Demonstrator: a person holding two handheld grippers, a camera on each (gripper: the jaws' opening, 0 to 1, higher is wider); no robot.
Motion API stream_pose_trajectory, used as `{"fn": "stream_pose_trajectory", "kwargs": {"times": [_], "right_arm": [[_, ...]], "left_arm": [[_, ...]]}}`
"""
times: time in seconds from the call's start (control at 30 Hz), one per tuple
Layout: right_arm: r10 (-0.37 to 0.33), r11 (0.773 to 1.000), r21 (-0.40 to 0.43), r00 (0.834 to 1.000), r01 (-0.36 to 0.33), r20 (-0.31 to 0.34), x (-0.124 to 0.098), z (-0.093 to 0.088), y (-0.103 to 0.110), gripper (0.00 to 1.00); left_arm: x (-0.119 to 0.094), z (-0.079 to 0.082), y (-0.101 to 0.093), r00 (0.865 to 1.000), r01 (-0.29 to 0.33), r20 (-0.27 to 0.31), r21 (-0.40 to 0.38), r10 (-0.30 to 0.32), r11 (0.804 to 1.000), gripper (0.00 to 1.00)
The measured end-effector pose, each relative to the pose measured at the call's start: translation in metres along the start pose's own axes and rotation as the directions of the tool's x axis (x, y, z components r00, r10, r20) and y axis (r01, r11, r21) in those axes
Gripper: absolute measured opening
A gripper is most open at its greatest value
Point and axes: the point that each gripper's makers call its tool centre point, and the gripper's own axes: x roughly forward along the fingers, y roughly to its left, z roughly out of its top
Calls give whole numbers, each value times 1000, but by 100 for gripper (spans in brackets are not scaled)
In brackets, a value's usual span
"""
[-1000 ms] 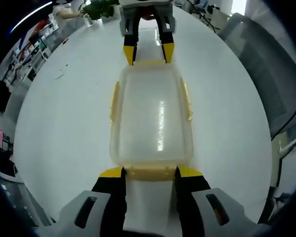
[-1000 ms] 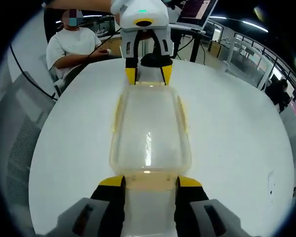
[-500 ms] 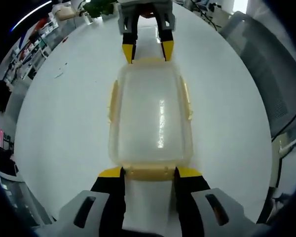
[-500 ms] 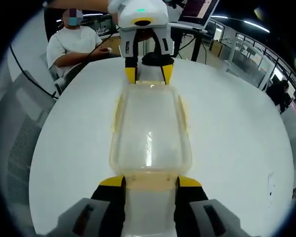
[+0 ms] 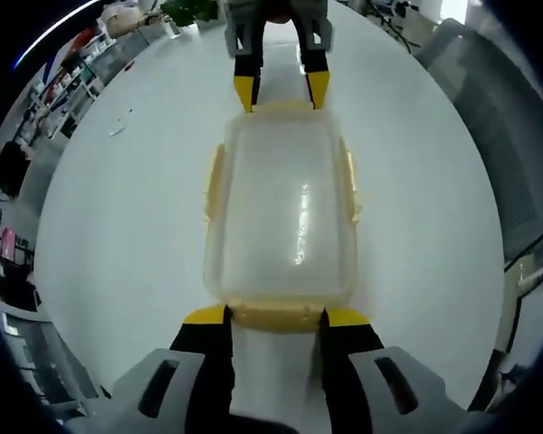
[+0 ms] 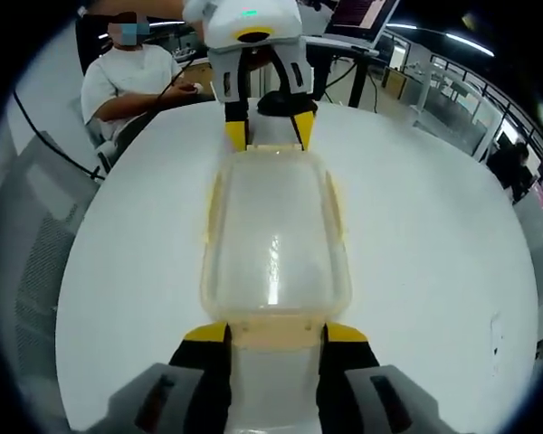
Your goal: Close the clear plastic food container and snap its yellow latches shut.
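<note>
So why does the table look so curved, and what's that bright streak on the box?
In both views the fisheye lens bends the white table into a dome. The streak on the container lid in the left gripper view, and again in the right gripper view, is glare from overhead lights.

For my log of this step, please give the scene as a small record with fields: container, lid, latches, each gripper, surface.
container: clear plastic food container, flat on the table
lid: on top
end latches: yellow, one at left gripper, one at right gripper
side latches: yellow, fold state unclear
left gripper: jaws open, straddling near end
right gripper: jaws open, straddling opposite end
surface: white table
</note>
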Motion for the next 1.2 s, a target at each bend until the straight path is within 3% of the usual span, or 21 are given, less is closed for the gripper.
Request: {"fn": "stream_pose_trajectory", "kwargs": {"times": [0.13,0.63,1.2], "right_arm": [[-3,1000,5,1000,2,25,-9,5,-3,34],[-5,1000,-25,999,6,42,-50,8,3,34],[-10,999,-35,999,12,51,-99,-2,11,34]], "left_arm": [[-9,1,2,1000,-8,-2,-18,8,1000,35],[-39,28,0,1000,-15,6,-11,15,1000,35],[-64,72,-6,999,-30,34,-19,31,999,35]]}}
